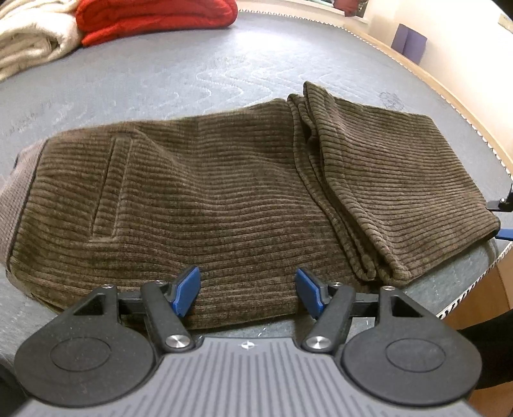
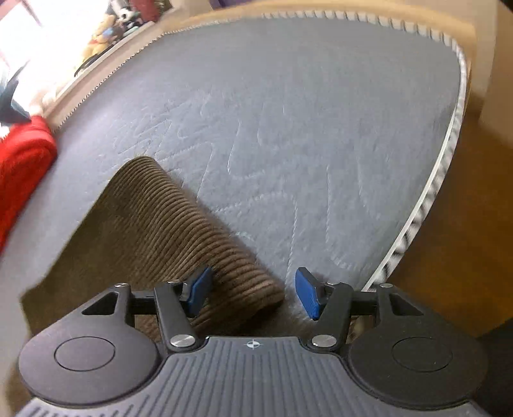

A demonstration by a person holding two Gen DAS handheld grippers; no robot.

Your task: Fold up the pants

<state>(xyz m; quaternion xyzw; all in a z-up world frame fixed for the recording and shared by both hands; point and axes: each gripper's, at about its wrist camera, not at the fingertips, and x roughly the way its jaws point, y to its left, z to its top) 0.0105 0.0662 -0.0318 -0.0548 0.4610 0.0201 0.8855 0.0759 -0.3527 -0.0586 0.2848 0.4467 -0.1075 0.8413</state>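
A: Where do the pants (image 1: 224,199) lie?

B: The brown ribbed pants are spread flat on a grey mattress (image 1: 192,73), already doubled over. In the left wrist view they fill the space just beyond the fingers, with one end folded back on top, ahead and to the right of the fingers. A pocket seam sits ahead and to the left.

A: What are the grippers doing?

B: The left gripper (image 1: 247,293) stands wide, its blue pads (image 1: 187,290) hovering at the near edge of the cloth and holding nothing. The right gripper (image 2: 253,293) is also wide and empty. The rounded fold of the pants lies under and just beyond its left pad, and bare mattress lies beyond its right pad. That view is blurred.

A: How should the next fold go?

B: Likely each gripper should pinch a corner through every layer, lift both together, and carry the edge across level, so the layers do not slide apart. The thick cloth may slip from a shallow pinch.

A: Anything else nearby?

B: A red blanket (image 1: 154,16) and a cream one (image 1: 35,41) sit far beyond the left fingers.
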